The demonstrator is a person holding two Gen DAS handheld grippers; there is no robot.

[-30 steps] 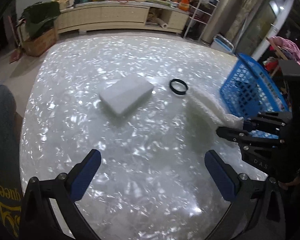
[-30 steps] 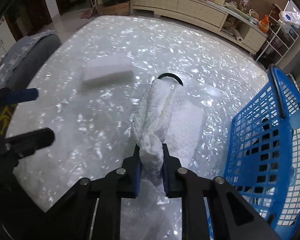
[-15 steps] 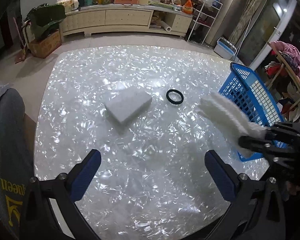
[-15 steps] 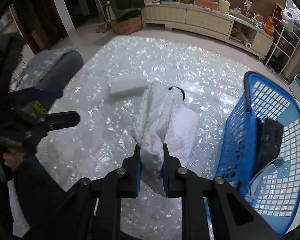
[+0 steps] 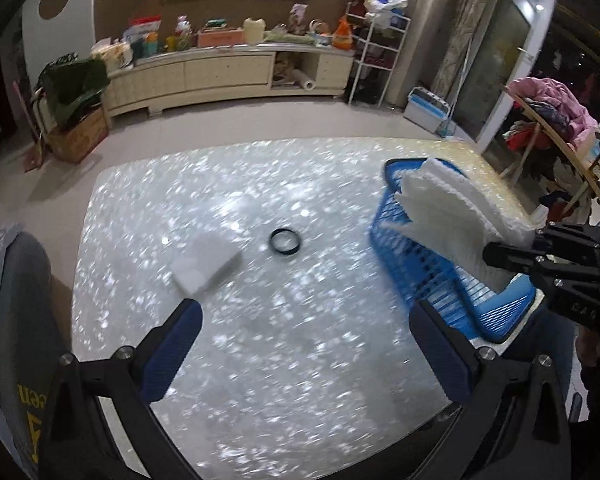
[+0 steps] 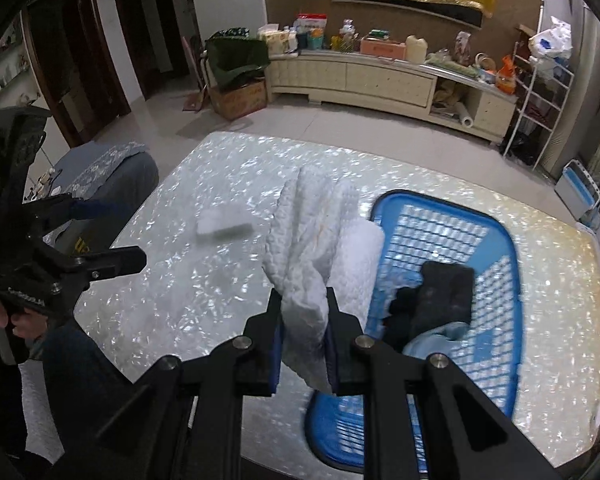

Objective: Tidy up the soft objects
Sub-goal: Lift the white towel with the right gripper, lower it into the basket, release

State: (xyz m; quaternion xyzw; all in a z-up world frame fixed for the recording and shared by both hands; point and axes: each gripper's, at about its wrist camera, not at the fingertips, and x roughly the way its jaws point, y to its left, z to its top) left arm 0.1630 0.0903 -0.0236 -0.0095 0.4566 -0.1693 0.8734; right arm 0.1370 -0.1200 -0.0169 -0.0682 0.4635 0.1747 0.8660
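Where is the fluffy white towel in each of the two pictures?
Left wrist view: the white towel is at the right, hanging over the blue basket, pinched by the right gripper.
Right wrist view: the towel is in the middle, shut in that gripper's jaws, just left of the basket.
Shared landmark: the white sponge block lying on the table.

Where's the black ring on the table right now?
In the left wrist view, the black ring lies flat on the shiny white table, between the white foam block on its left and the blue plastic basket on its right.
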